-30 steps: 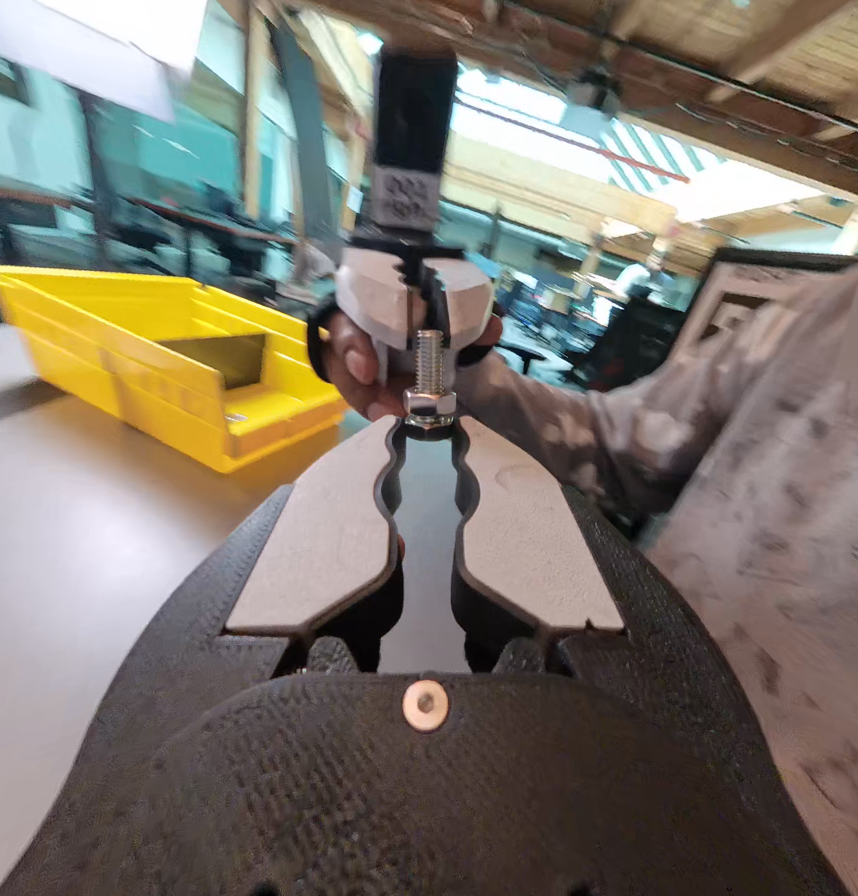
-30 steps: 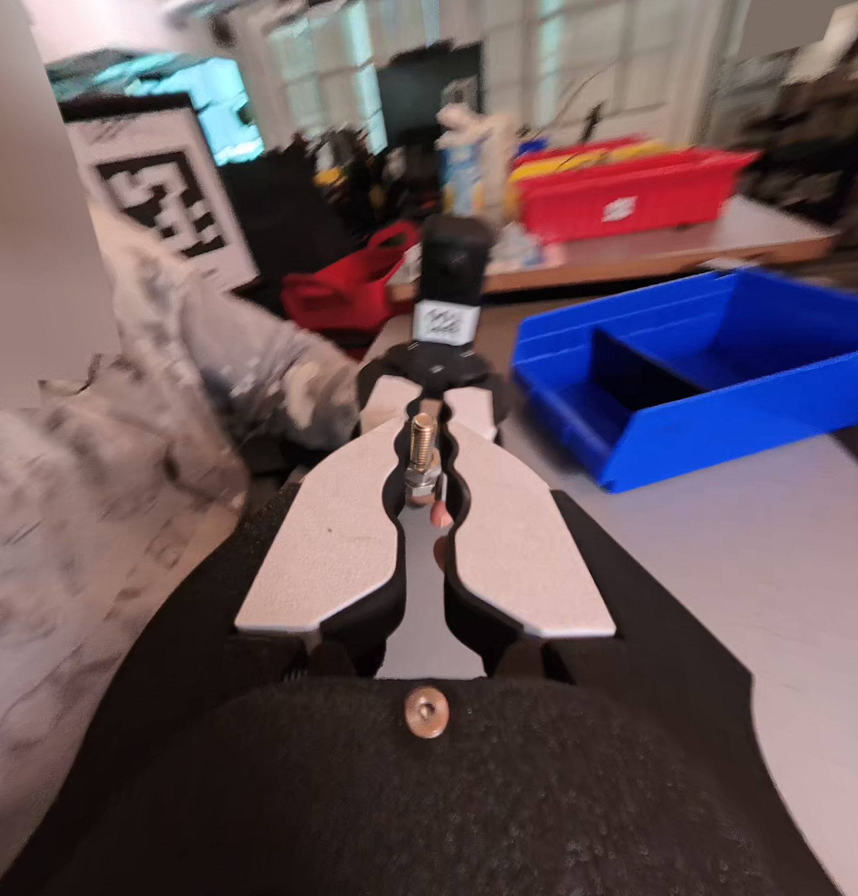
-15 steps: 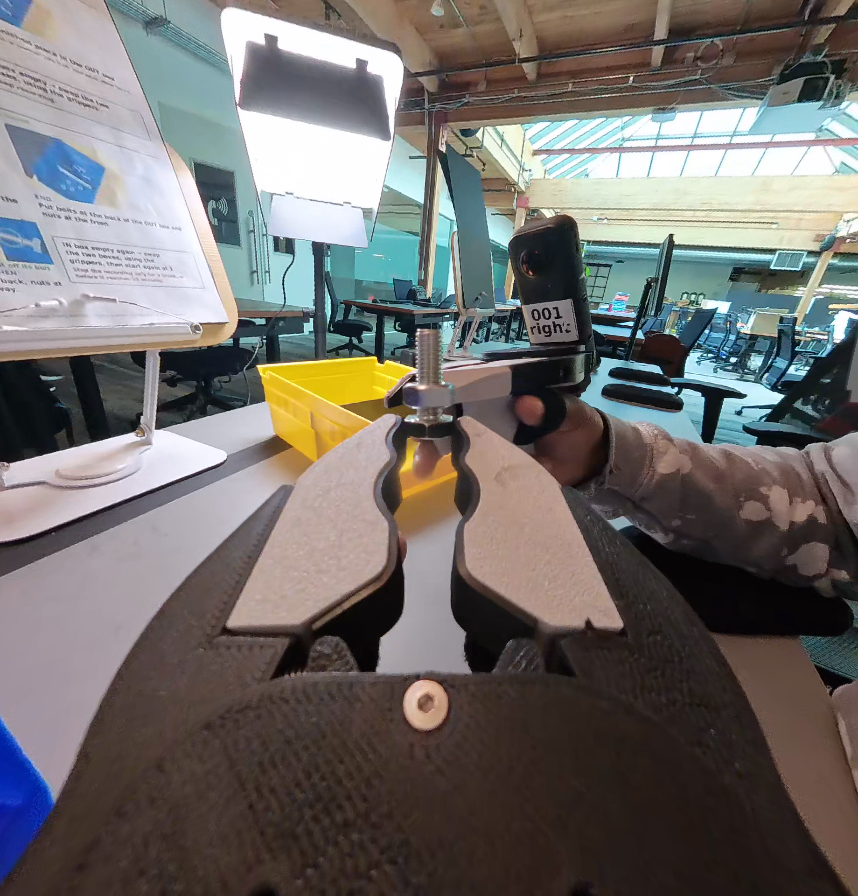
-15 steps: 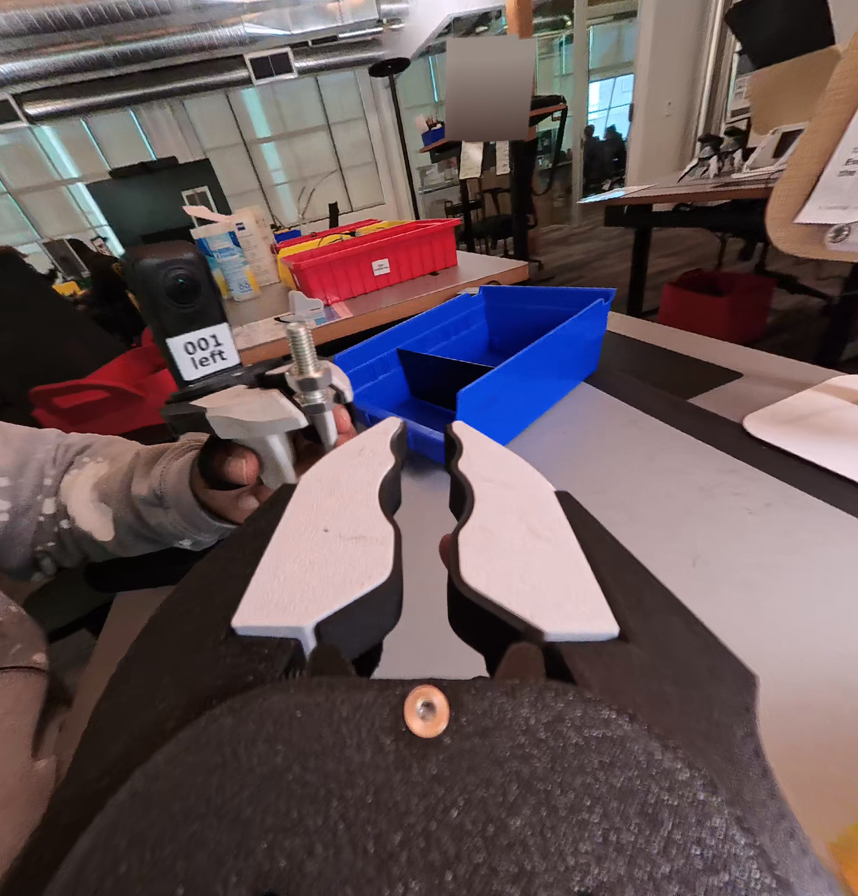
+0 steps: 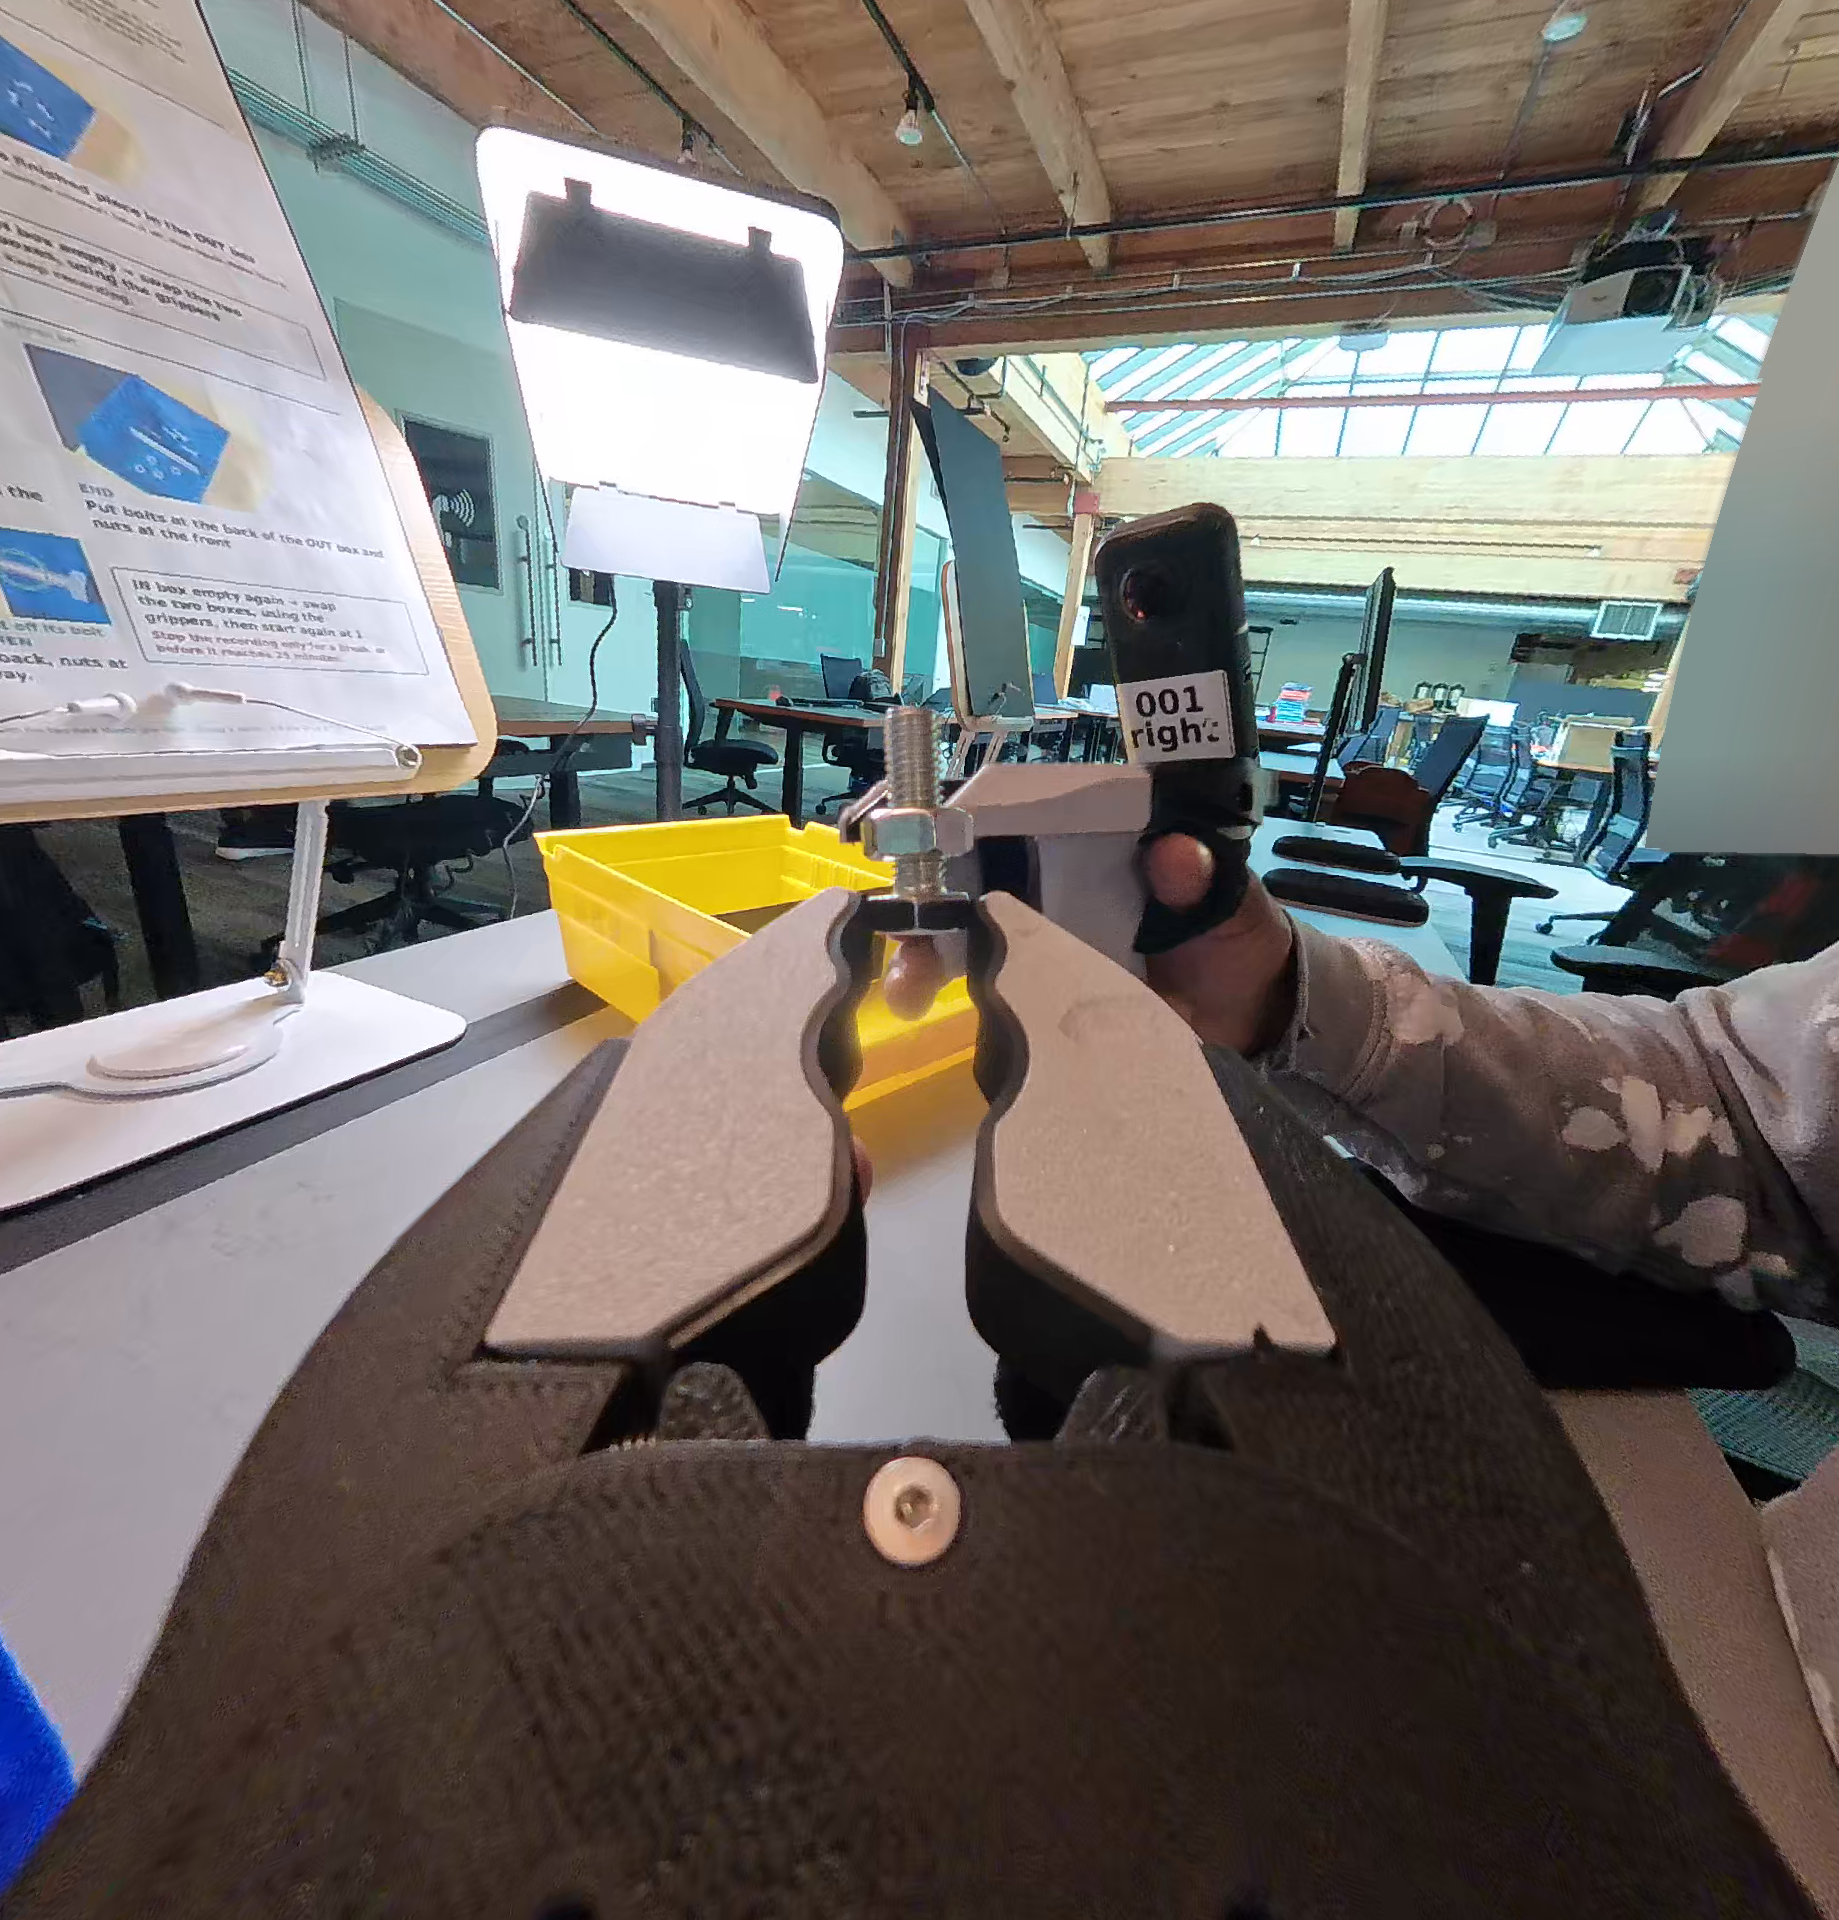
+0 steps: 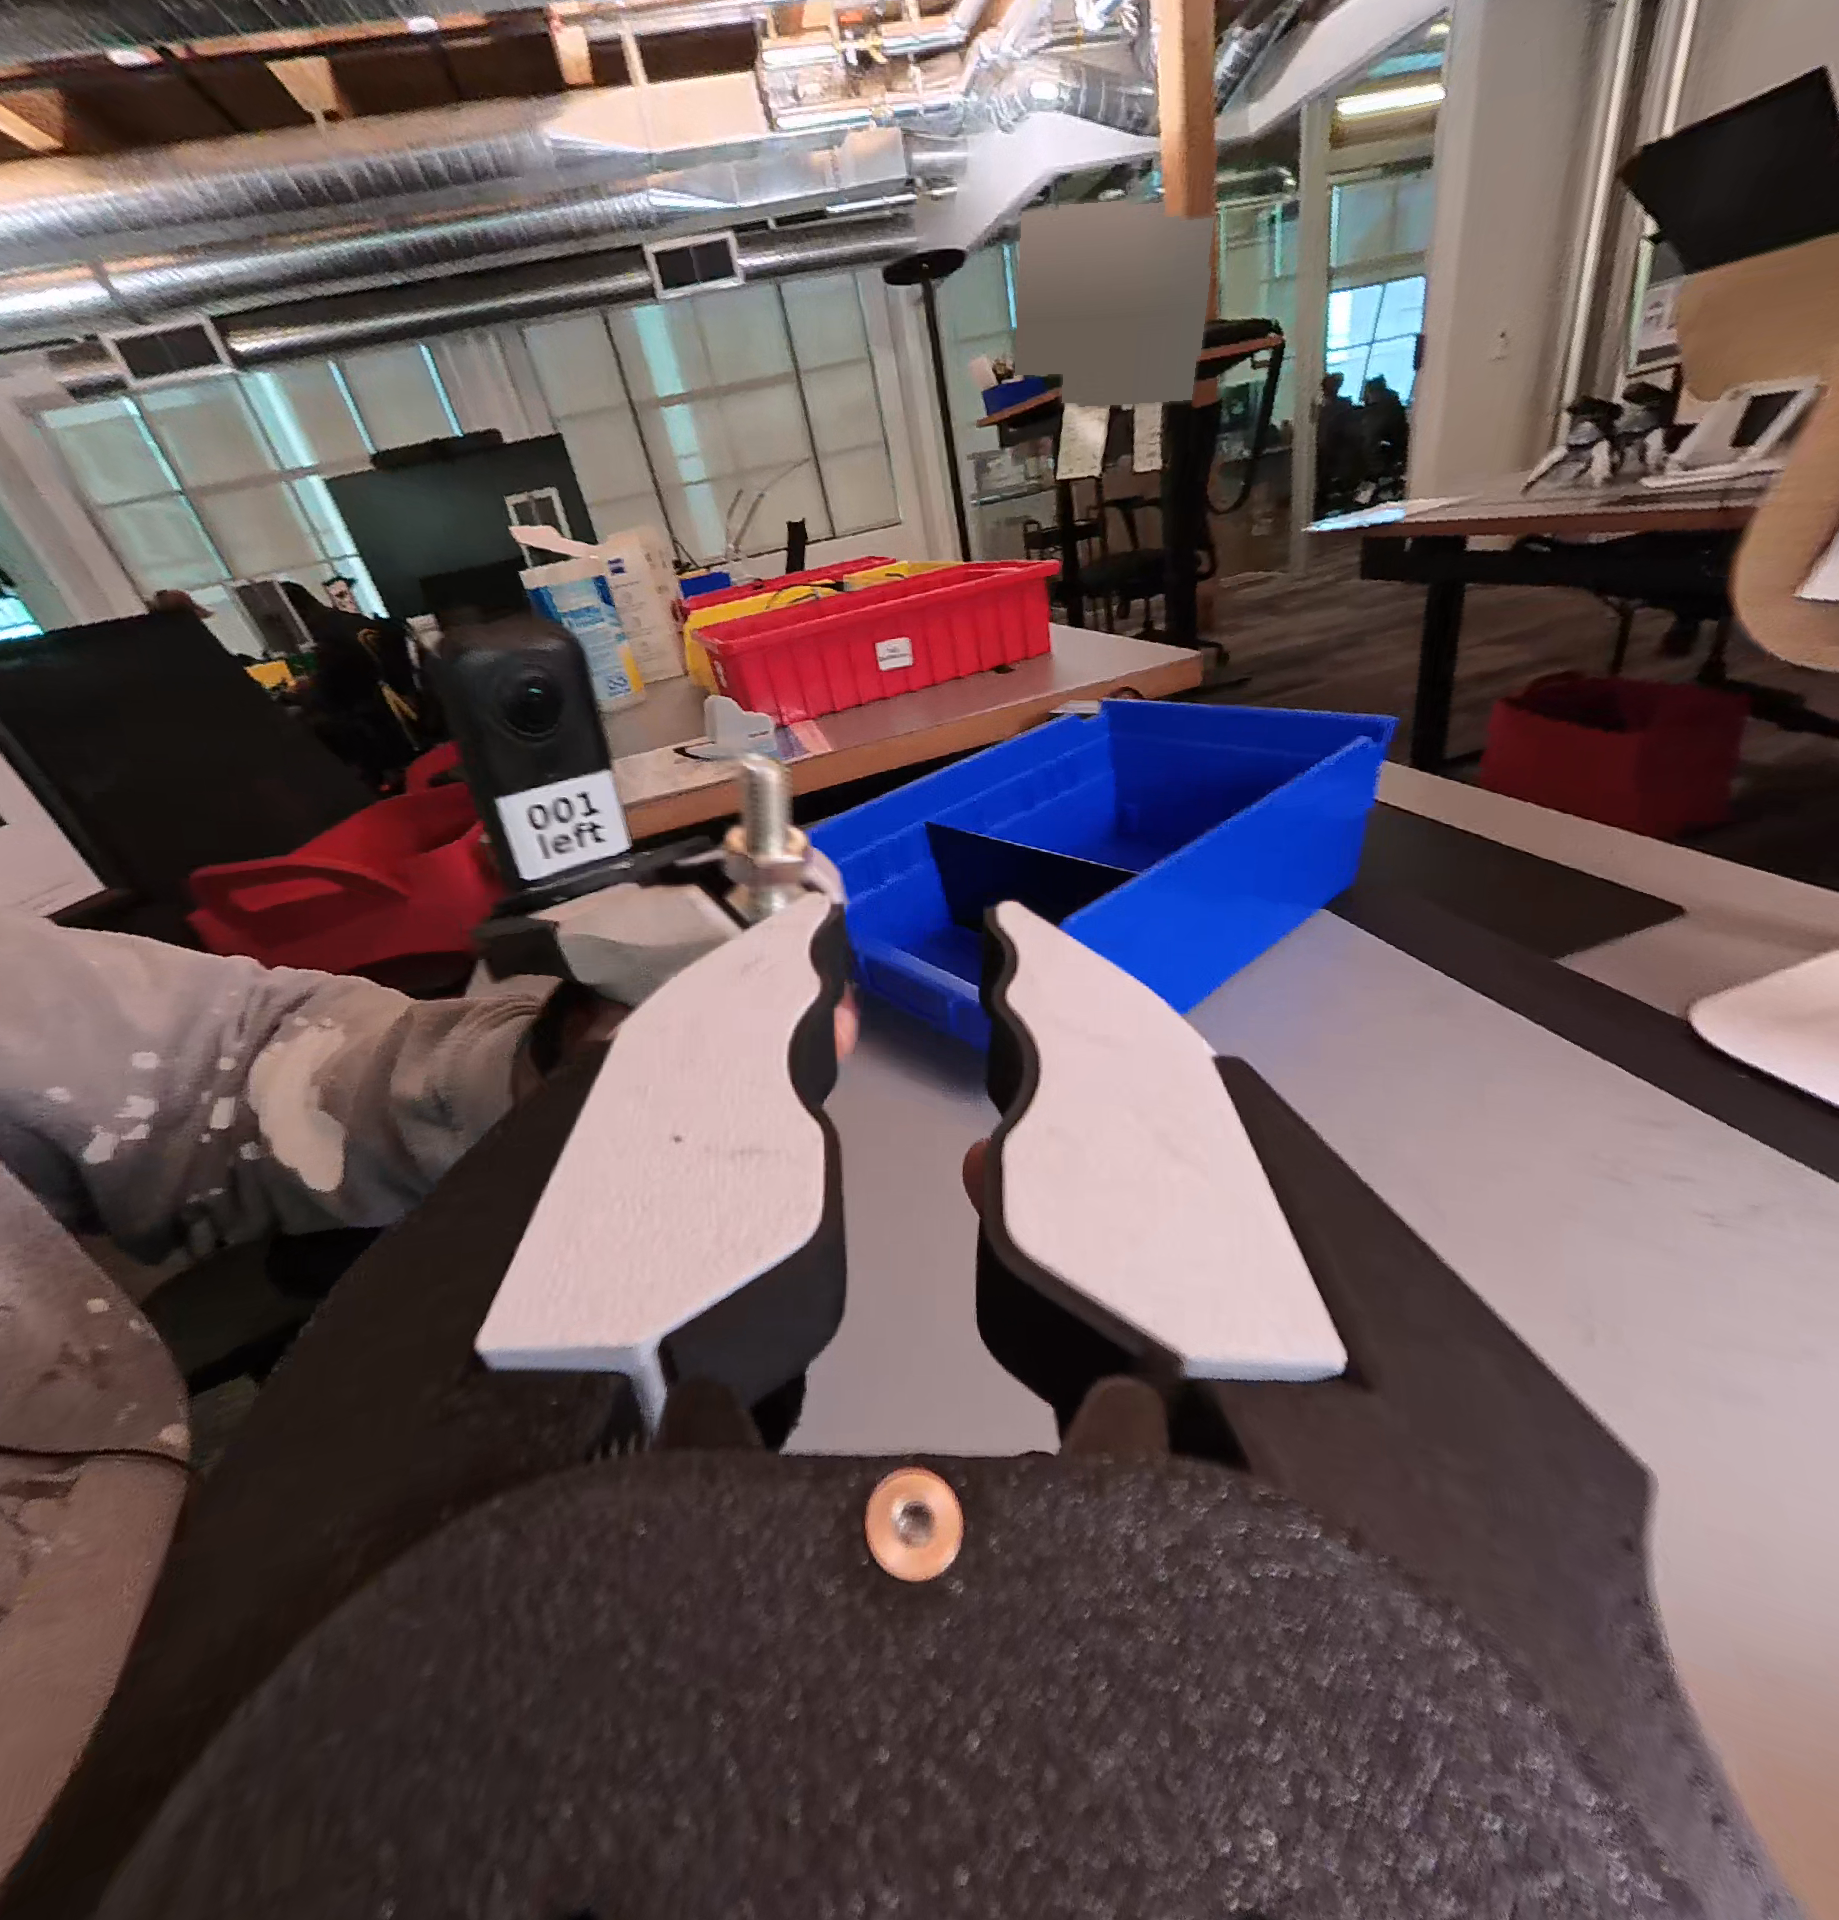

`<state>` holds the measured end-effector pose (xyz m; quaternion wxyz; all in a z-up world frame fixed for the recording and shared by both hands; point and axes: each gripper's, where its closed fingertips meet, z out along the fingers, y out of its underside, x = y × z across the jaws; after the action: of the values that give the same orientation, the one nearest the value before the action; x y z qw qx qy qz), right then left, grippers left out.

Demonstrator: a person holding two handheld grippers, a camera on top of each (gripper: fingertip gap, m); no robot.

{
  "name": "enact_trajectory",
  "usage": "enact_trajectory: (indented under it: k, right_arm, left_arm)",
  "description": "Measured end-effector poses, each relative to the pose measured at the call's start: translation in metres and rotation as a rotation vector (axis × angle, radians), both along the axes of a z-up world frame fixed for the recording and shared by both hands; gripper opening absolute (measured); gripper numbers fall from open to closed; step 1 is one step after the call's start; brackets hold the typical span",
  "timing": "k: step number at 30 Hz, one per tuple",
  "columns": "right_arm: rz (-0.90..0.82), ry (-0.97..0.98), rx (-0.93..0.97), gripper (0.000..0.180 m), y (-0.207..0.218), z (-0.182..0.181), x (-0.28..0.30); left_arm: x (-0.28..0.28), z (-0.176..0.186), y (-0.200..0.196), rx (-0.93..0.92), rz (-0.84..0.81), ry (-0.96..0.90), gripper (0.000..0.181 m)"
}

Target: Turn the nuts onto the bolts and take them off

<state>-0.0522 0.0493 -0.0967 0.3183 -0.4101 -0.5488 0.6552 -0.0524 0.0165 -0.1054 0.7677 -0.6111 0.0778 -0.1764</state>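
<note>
A silver bolt (image 5: 912,740) stands upright with a hex nut (image 5: 915,829) threaded low on its shaft, just above the head. My left gripper (image 5: 915,916) is shut on the bolt's head and holds it above the grey table (image 5: 271,1299). My right gripper (image 6: 915,925) is open and empty. The bolt (image 6: 764,805) and nut (image 6: 764,854) stand just past its left fingertip, outside the jaws. In the left wrist view the right gripper (image 5: 982,821) comes in from the right, level with the nut. In the right wrist view the left gripper (image 6: 749,888) comes in from the left, held in a hand.
A yellow bin (image 5: 686,883) sits on the table beyond the bolt. A blue divided bin (image 6: 1154,831) lies ahead of my right gripper. An instruction sheet on a stand (image 5: 167,416) with a white base (image 5: 198,1049) is at the left. A red bin (image 6: 873,644) sits on another table. My left and right fingertips are right by each other.
A second ago my right gripper was closed around the nut, facing my left gripper. It has let go, opened and swung beside the bolt. My left gripper still holds the bolt head.
</note>
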Motion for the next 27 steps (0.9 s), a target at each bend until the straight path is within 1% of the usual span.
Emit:
enact_trajectory:
  k: [4, 6, 7, 8, 14, 23, 25, 27]
  right_arm:
    - [0.102, 0.007, -0.012, 0.028, -0.034, 0.003, -0.002]
    - [0.116, -0.004, 0.022, 0.024, -0.042, -0.001, -0.004]
    - [0.105, -0.004, 0.04, 0.018, -0.042, -0.002, -0.005]
    - [0.1, -0.001, 0.063, 0.017, -0.041, -0.003, -0.005]
    - [0.126, 0.036, 0.195, 0.017, -0.041, -0.011, 0.004]
    - [0.211, 0.079, 0.136, 0.017, -0.045, -0.01, 0.012]
    - [0.231, 0.087, 0.141, 0.017, -0.046, -0.008, 0.015]
    - [0.219, 0.093, 0.15, 0.027, -0.04, -0.005, 0.017]
  left_arm:
    - [0.007, -0.008, 0.003, -0.019, -0.018, 0.013, 0.019]
    - [0.01, -0.008, 0.004, -0.021, -0.029, 0.016, 0.018]
    - [0.011, -0.009, 0.004, -0.026, -0.037, 0.02, 0.018]
    - [0.012, -0.01, 0.004, -0.03, -0.041, 0.021, 0.018]
    - [0.022, -0.019, 0.007, -0.103, -0.139, -0.028, 0.018]
    - [0.031, -0.019, 0.004, -0.124, -0.237, -0.063, 0.018]
    - [0.032, -0.016, 0.002, -0.094, -0.24, -0.054, 0.018]
    - [0.031, -0.012, -0.001, -0.066, -0.246, -0.07, 0.018]
